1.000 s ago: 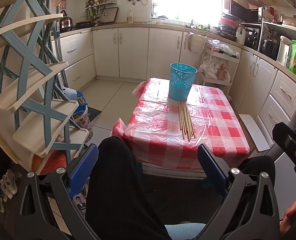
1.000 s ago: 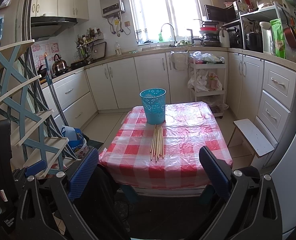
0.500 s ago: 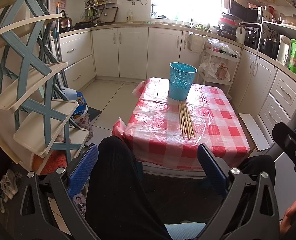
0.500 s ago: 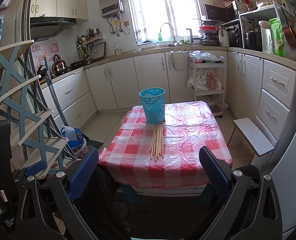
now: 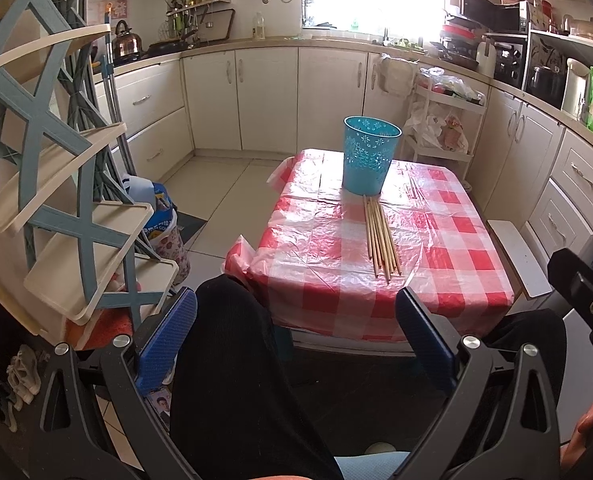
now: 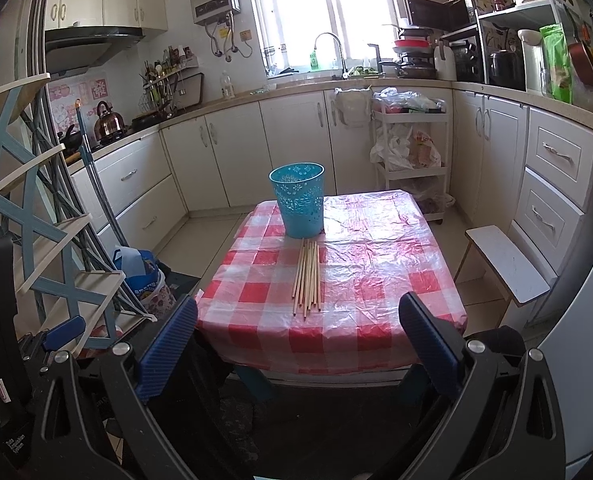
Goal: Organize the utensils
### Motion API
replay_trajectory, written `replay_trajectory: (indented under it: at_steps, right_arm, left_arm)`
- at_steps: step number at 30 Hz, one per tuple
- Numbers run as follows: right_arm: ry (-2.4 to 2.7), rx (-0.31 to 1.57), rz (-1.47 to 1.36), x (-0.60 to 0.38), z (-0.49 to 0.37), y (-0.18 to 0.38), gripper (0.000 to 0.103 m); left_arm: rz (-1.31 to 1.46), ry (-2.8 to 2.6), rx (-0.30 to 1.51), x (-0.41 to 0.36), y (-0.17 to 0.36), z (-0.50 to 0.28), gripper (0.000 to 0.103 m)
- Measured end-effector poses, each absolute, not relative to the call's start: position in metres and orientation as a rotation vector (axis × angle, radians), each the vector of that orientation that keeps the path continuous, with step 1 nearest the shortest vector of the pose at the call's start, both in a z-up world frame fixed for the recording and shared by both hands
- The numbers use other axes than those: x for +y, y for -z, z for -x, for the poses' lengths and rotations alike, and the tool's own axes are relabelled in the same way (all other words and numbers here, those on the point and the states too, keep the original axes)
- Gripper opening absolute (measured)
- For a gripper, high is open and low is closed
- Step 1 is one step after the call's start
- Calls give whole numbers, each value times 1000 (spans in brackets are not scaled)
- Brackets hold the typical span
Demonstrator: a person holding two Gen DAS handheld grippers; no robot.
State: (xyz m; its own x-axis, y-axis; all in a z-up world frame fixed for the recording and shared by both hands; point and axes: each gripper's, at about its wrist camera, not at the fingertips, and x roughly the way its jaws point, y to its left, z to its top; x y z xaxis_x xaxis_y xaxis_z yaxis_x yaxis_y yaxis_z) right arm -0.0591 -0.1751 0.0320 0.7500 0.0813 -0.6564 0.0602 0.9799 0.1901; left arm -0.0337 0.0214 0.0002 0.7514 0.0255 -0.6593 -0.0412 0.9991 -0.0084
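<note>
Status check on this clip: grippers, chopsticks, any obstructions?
Left gripper and right gripper open, empty. Chopsticks flat before blue basket. Nothing blocking.

Left gripper (image 5: 296, 332): black frame, triangular cut-outs, silver screws at the finger bases, fingers (image 5: 167, 336) faced with ribbed blue pads. Right gripper (image 6: 296, 336): same black frame, silver screws, ribbed blue pads. Person wears black trousers (image 5: 232, 368); light blue fabric at the bottom edge of the left view
</note>
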Motion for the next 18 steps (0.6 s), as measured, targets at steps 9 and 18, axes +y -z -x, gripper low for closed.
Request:
replay_trajectory:
  at_steps: [9, 18]
  right_arm:
    - [11, 788, -222, -187, 11, -2, 97]
    - [57, 855, -212, -206, -52, 39, 97]
  left_arm:
    - [-30, 15, 835, 5, 29, -23, 95]
    - [-19, 6, 880, -3, 60, -88, 95]
